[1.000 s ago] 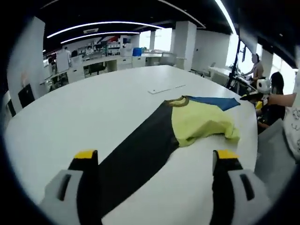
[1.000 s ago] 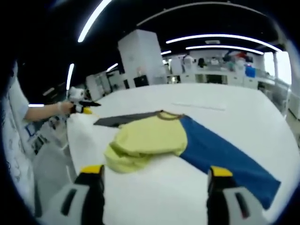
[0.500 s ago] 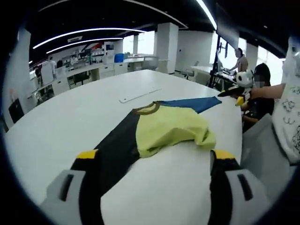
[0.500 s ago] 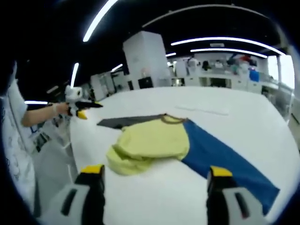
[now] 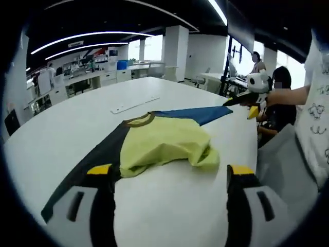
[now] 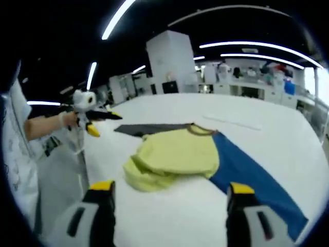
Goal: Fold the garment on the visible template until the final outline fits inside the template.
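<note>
In the left gripper view the left gripper hangs with jaws apart, empty, above the white table. The garment lies just beyond, yellow body bunched, black sleeve running near-left. It looks light, limp and easily dragged; a sleeve cuff seems best to pinch.

In the right gripper view the right gripper is likewise spread and empty, the blue sleeve near-right. The thin strip far on the table may be the template.

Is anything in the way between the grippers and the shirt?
Nothing visible is. Only bare white table lies between the open left gripper and the yellow shirt, and likewise ahead of the open right gripper.
</note>
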`<state>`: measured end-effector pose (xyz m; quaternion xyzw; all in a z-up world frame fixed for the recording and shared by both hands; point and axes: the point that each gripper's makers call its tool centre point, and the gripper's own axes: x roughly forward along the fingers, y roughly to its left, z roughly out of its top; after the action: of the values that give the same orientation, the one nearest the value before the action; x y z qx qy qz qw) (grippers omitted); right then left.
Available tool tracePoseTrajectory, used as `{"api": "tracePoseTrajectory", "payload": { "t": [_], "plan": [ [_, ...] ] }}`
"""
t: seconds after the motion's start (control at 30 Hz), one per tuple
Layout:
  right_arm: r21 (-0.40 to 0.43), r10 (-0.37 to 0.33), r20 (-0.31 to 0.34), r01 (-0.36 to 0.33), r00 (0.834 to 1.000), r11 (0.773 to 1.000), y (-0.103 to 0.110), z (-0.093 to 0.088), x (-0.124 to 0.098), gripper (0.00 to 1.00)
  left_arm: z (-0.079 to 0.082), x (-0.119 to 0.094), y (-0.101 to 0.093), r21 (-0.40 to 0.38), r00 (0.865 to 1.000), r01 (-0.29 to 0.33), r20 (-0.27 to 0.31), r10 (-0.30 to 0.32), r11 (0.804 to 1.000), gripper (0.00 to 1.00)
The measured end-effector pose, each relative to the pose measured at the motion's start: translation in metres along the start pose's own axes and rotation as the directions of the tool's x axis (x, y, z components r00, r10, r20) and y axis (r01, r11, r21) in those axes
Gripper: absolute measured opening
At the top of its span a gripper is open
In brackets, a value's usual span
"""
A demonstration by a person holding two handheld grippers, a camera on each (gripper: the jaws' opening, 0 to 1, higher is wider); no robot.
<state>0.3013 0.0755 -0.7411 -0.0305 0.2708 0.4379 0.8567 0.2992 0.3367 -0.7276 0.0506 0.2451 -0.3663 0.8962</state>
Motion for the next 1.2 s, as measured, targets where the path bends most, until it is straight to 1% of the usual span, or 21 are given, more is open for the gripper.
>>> {"api": "tracePoseTrajectory", "payload": {
  "t": [0.07,0.23,0.3,0.33,0.4,0.5,0.6,0.67,0.73,0.77,0.83,0.87,0.97,1.0,1.03,1.07,1.1,1.2],
  "plan": [
    [-0.012,0.006,-0.003,-0.006,1.0,1.0,0.002,0.001,0.002,0.89,0.003,0.001,-0.008,-0.02,1.0,0.003,0.027,-0.002,1.0,0.86],
    [-0.048,0.03,-0.023,-0.031,0.999,0.998,0.008,-0.001,0.007,0.88,-0.003,0.002,-0.018,-0.027,1.0,0.001,0.017,-0.001,1.0,0.86],
    [-0.067,0.047,-0.03,-0.049,0.998,0.997,0.012,-0.001,0.009,0.87,-0.004,0.001,-0.021,-0.044,1.0,-0.003,0.028,0.004,0.999,0.85],
    [-0.09,0.056,-0.041,-0.06,0.998,0.994,0.015,-0.001,0.011,0.85,-0.005,0.0,-0.022,-0.054,0.999,-0.007,0.036,0.009,0.999,0.85],
    [-0.131,0.072,-0.06,-0.08,0.996,0.988,0.022,0.0,0.016,0.84,-0.006,-0.002,-0.031,-0.061,0.999,-0.009,0.043,0.011,0.998,0.84],
    [-0.151,0.109,-0.081,-0.12,0.991,0.981,0.032,0.002,0.025,0.8,-0.007,-0.002,-0.034,-0.071,0.999,-0.013,0.049,0.017,0.997,0.84],
    [-0.202,0.129,-0.108,-0.148,0.986,0.968,0.039,0.002,0.033,0.78,-0.006,-0.003,-0.037,-0.089,0.997,-0.02,0.067,0.026,0.996,0.83],
    [-0.228,0.145,-0.13,-0.172,0.981,0.958,0.045,0.001,0.039,0.77,-0.008,-0.004,-0.04,-0.099,0.997,-0.023,0.066,0.029,0.995,0.82],
    [-0.273,0.161,-0.15,-0.198,0.975,0.941,0.052,0.001,0.044,0.75,-0.011,-0.005,-0.04,-0.102,0.997,-0.028,0.067,0.035,0.994,0.82],
    [-0.308,0.17,-0.17,-0.217,0.971,0.926,0.056,0.0,0.047,0.74,-0.012,-0.006,-0.04,-0.108,0.997,-0.031,0.068,0.039,0.994,0.82],
    [-0.354,0.176,-0.201,-0.239,0.964,0.904,0.061,-0.003,0.051,0.68,-0.013,-0.007,-0.042,-0.112,0.997,-0.033,0.07,0.041,0.993,0.81],
    [-0.391,0.176,-0.218,-0.252,0.96,0.885,0.064,-0.004,0.054,0.65,-0.012,-0.008,-0.044,-0.115,0.997,-0.034,0.071,0.043,0.993,0.81],
    [-0.467,0.176,-0.273,-0.29,0.946,0.836,0.073,-0.011,0.063,0.58,-0.012,-0.01,-0.045,-0.121,0.996,-0.041,0.076,0.051,0.992,0.81],
    [-0.489,0.178,-0.306,-0.315,0.935,0.814,0.077,-0.017,0.066,0.53,-0.012,-0.01,-0.045,-0.13,0.995,-0.045,0.08,0.055,0.991,0.81],
    [-0.499,0.183,-0.325,-0.333,0.928,0.8,0.08,-0.02,0.069,0.48,-0.012,-0.01,-0.046,-0.135,0.995,-0.045,0.084,0.057,0.99,0.81],
    [-0.518,0.188,-0.334,-0.347,0.924,0.782,0.085,-0.022,0.074,0.44,-0.011,-0.011,-0.047,-0.139,0.994,-0.046,0.09,0.059,0.989,0.81],
    [-0.527,0.192,-0.332,-0.35,0.924,0.775,0.088,-0.022,0.077,0.42,-0.011,-0.01,-0.047,-0.144,0.994,-0.044,0.093,0.058,0.989,0.8],
    [-0.528,0.199,-0.344,-0.364,0.918,0.767,0.094,-0.025,0.089,0.4,-0.014,-0.01,-0.046,-0.157,0.994,-0.044,0.096,0.06,0.987,0.79]
  ]
}}
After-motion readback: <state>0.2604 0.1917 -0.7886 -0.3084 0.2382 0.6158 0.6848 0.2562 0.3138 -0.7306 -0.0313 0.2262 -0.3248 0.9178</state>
